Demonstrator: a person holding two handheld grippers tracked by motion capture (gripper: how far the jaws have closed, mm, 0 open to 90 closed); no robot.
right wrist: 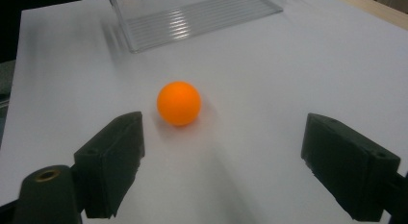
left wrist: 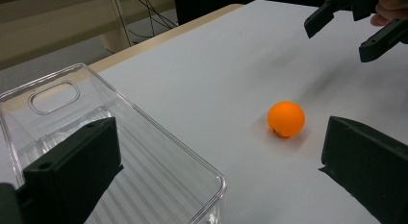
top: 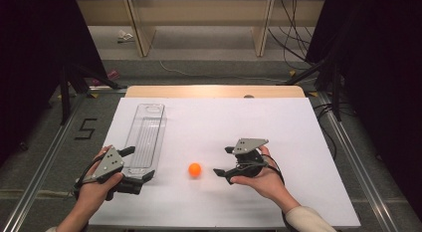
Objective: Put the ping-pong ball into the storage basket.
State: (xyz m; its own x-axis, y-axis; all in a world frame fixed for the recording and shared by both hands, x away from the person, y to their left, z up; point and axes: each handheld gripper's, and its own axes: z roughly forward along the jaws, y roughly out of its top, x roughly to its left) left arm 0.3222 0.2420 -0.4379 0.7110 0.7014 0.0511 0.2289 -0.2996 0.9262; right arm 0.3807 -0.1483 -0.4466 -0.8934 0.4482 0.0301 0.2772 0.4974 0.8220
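Orange ball [top: 194, 170] on the white table sheet [top: 219, 122], loose, resting between the two grippers and touching neither. To its left, a clear plastic tray [top: 145, 137], long and ribbed along the bottom, with a slot handle at the far end (lying lengthwise away from the person), near the ball but apart from it. Right gripper [top: 225, 161] held in the right hand [top: 263, 179] just to the right of the ball, jaws spread wide and pointed leftward toward it, nothing between them. In the right gripper view, ball [right wrist: 179, 103] ahead of the gap and nearer the left-hand jaw, not yet inside the jaws, with the near end of the tray [right wrist: 192, 17] beyond it. Left gripper [top: 142, 165] gripped by the left hand [top: 97, 189] at the near end of the tray, jaws also wide apart and empty; upper jaw over the tray's near corner, lower jaw beside its short end wall, contact impossible to tell. In the left gripper view, tray [left wrist: 144, 152] under the left-hand jaw, ball [left wrist: 286, 118] sitting on the sheet closer to the right-hand jaw, and the right gripper [left wrist: 358, 34] farther off at the top right, open. Wooden table edge [top: 214, 91] showing past the far side of the sheet.
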